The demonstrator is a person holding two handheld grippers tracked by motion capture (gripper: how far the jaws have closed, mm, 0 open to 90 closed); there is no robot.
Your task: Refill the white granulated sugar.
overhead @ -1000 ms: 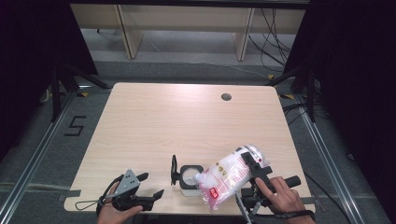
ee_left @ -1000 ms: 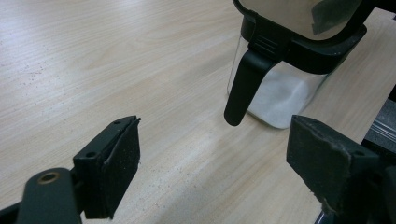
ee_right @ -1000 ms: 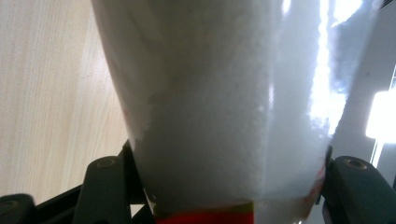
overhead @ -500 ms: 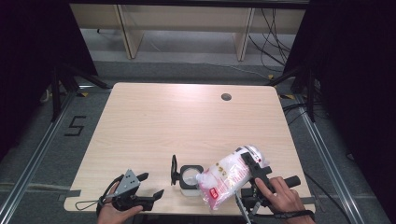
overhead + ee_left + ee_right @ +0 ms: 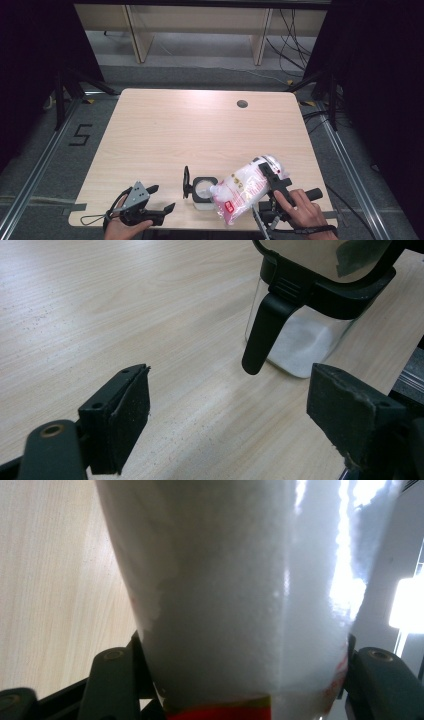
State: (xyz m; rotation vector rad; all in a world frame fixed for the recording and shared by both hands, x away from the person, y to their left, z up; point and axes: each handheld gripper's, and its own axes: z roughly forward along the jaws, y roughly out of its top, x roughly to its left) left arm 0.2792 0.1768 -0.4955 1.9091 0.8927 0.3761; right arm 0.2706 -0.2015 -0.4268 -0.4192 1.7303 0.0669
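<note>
- Two black jaws of the right gripper pinch a clear plastic bag of white granules, lower centre-right of the high view, tipped mouth-down over the clear, black-rimmed square jar.
- Pouring looks midway: the jar is partly filled and the bag is far from empty.
- Left gripper, jaws spread and empty, rests low at lower left, aimed at the jar.

Table: light wood-grain top, rectangular with rounded corners, standing on a grey floor. A round cable hole sat near the far right edge. Directly on the top, at the near edge about mid-width, stood a clear container with a black rim, its lid hinged open upright on the left; white granules lay inside. Strips of grey tape marked the near left corner.
</note>
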